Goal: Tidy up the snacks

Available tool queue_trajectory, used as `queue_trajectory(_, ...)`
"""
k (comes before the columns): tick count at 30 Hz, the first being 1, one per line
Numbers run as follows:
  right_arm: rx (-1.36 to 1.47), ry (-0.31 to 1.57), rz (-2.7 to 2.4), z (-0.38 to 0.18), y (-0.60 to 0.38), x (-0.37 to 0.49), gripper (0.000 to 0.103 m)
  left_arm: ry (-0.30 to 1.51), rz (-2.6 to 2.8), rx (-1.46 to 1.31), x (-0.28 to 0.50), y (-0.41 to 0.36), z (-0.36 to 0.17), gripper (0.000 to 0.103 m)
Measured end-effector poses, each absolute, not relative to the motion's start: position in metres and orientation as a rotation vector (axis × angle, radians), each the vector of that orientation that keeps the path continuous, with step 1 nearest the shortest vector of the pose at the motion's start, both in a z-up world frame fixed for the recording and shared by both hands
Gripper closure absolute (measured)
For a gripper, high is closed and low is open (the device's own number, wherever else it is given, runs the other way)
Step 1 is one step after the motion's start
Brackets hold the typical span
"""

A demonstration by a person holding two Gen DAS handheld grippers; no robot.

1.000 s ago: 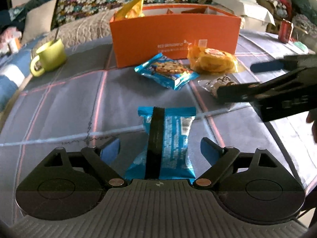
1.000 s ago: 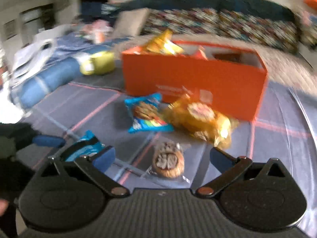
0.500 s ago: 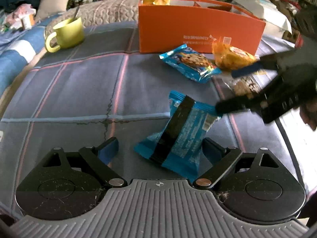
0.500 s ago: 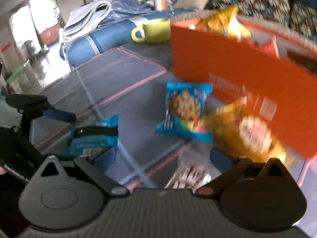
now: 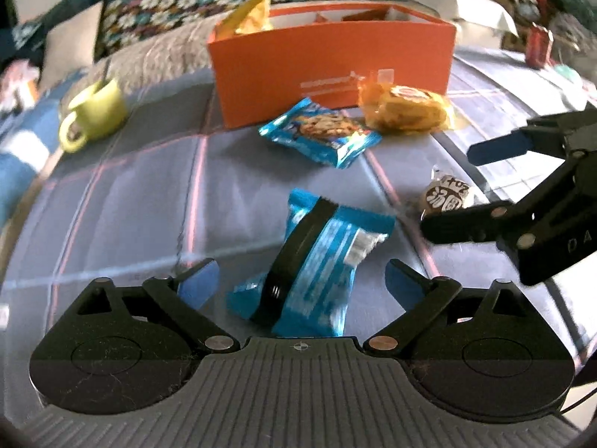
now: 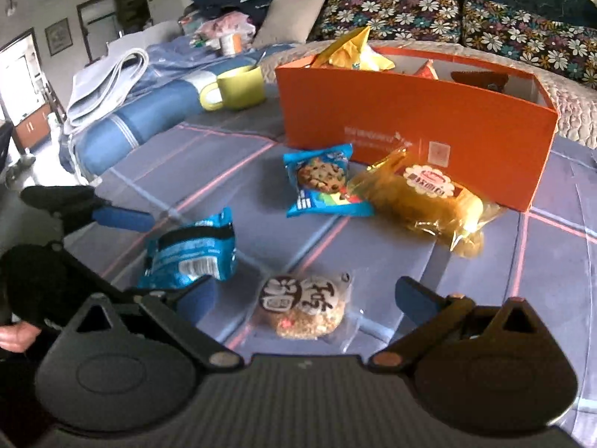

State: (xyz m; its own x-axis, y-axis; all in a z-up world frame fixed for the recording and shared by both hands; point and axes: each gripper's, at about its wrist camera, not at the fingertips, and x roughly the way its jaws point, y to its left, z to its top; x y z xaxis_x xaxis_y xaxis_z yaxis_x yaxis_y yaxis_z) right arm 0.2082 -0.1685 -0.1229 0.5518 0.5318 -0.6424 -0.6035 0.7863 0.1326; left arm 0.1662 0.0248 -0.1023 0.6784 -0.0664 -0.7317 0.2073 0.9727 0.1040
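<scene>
A blue snack packet with a black band (image 5: pixel 317 261) lies tilted on the grey checked cloth between the open fingers of my left gripper (image 5: pixel 300 280); it also shows in the right wrist view (image 6: pixel 192 250). My right gripper (image 6: pixel 306 295) is open around a round rice cake in clear wrap (image 6: pixel 304 306), also seen in the left wrist view (image 5: pixel 446 198). A blue cookie packet (image 6: pixel 322 183) and a yellow cake bag (image 6: pixel 425 198) lie in front of the orange box (image 6: pixel 410 127), which holds several snacks.
A green mug (image 5: pixel 95 112) with a spoon stands left of the box. A red can (image 5: pixel 537 43) stands at the far right. A rolled blue blanket (image 6: pixel 138 119) lies at the left table edge. A flowered sofa (image 6: pixel 410 15) is behind.
The blue packet stays tilted between my left fingers. My right gripper has swung from the cookie packet toward the rice cake, which now sits between its open fingers.
</scene>
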Motion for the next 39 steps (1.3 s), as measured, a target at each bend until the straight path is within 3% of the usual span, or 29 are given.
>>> queue_trajectory(4,-0.076,0.752,0.633,-0.137,-0.169,0.213,0.001,0.795,-0.192,0.272,0.173,0.017,-0.112,0.028)
queue_trajectory(6,-0.075,0.733,0.618,-0.137,-0.170,0.213,0.002,0.789,-0.218,0.277,0.176,0.017,-0.112,0.032)
queue_trajectory(7,-0.071,0.731,0.608,-0.137,-0.170,0.213,0.004,0.783,-0.234,0.271,0.176,0.018,-0.112,0.043)
queue_trajectory(8,-0.071,0.721,0.596,-0.136,-0.170,0.212,0.023,0.784,-0.255,0.256,0.177,0.020,-0.111,0.053)
queue_trajectory(9,-0.089,0.706,0.589,-0.134,-0.170,0.210,0.038,0.799,-0.287,0.210,0.178,0.023,-0.109,0.083)
queue_trajectory(10,-0.080,0.713,0.584,-0.133,-0.171,0.210,0.040,0.820,-0.307,0.163,0.180,0.025,-0.108,0.099)
queue_trajectory(17,0.001,0.710,0.533,-0.123,-0.194,0.192,0.049,0.833,-0.267,0.062,0.167,0.040,-0.101,0.098)
queue_trajectory(18,0.010,0.700,0.526,-0.119,-0.198,0.189,0.052,0.828,-0.264,0.035,0.164,0.045,-0.096,0.097)
queue_trajectory(20,0.041,0.684,0.522,-0.107,-0.207,0.188,0.069,0.808,-0.253,0.003,0.162,0.054,-0.086,0.097)
queue_trajectory(21,0.046,0.676,0.521,-0.101,-0.210,0.190,0.070,0.799,-0.250,-0.010,0.163,0.057,-0.080,0.097)
queue_trajectory(24,0.045,0.698,0.508,-0.100,-0.213,0.201,0.057,0.782,-0.251,-0.039,0.173,0.064,-0.069,0.097)
queue_trajectory(25,0.079,0.696,0.506,-0.102,-0.216,0.201,0.040,0.785,-0.247,-0.036,0.175,0.065,-0.069,0.097)
queue_trajectory(26,0.102,0.694,0.505,-0.104,-0.218,0.198,0.029,0.789,-0.247,-0.031,0.176,0.064,-0.071,0.097)
queue_trajectory(30,0.029,0.687,0.481,-0.113,-0.205,0.176,0.009,0.847,-0.269,-0.021,0.173,0.054,-0.094,0.097)
queue_trajectory(31,-0.003,0.687,0.483,-0.115,-0.200,0.172,0.006,0.853,-0.268,-0.007,0.170,0.051,-0.098,0.092)
queue_trajectory(33,-0.063,0.691,0.491,-0.120,-0.190,0.168,0.005,0.845,-0.256,0.046,0.166,0.043,-0.104,0.085)
queue_trajectory(36,-0.109,0.688,0.507,-0.124,-0.179,0.170,0.008,0.829,-0.231,0.096,0.164,0.036,-0.106,0.057)
queue_trajectory(39,-0.130,0.692,0.504,-0.131,-0.172,0.173,0.018,0.821,-0.209,0.112,0.169,0.036,-0.109,0.056)
